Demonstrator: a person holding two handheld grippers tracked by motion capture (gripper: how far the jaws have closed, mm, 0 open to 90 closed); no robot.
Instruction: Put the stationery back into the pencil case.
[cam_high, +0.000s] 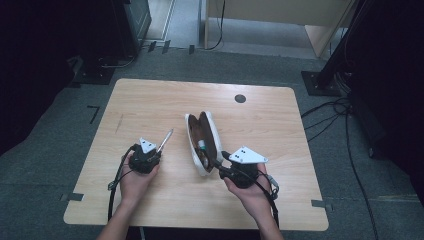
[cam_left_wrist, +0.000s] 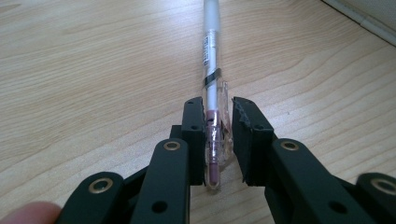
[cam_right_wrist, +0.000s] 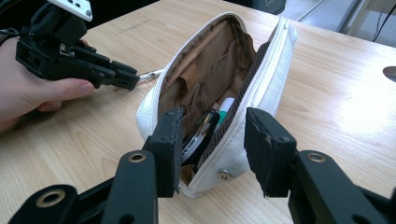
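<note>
On the table's left half, your left gripper (cam_high: 159, 150) is clamped on the back end of a clear pen (cam_left_wrist: 212, 93), whose shaft runs forward along the wood, away from you. Your right gripper (cam_high: 220, 162) sits at the near end of the open white pencil case (cam_high: 201, 142), one jaw inside the mouth and one outside the near wall; in the right gripper view (cam_right_wrist: 212, 149) there is a gap at the outer jaw, so I cannot tell whether it truly pinches the fabric or just props it.

You look to be at the step of getting the pen into the case: pen picked up, case held open, nothing moved across yet. Next calls for lifting the pen clear of the table (cam_high: 150, 100), swinging it right, and lining it up lengthwise with the opening above the things already inside. Keep the right gripper steady so the mouth does not fold shut.

Both hands rest low near the table's front edge, forearms coming in from below, left hand (cam_high: 134, 182) angled toward the far right.
</note>
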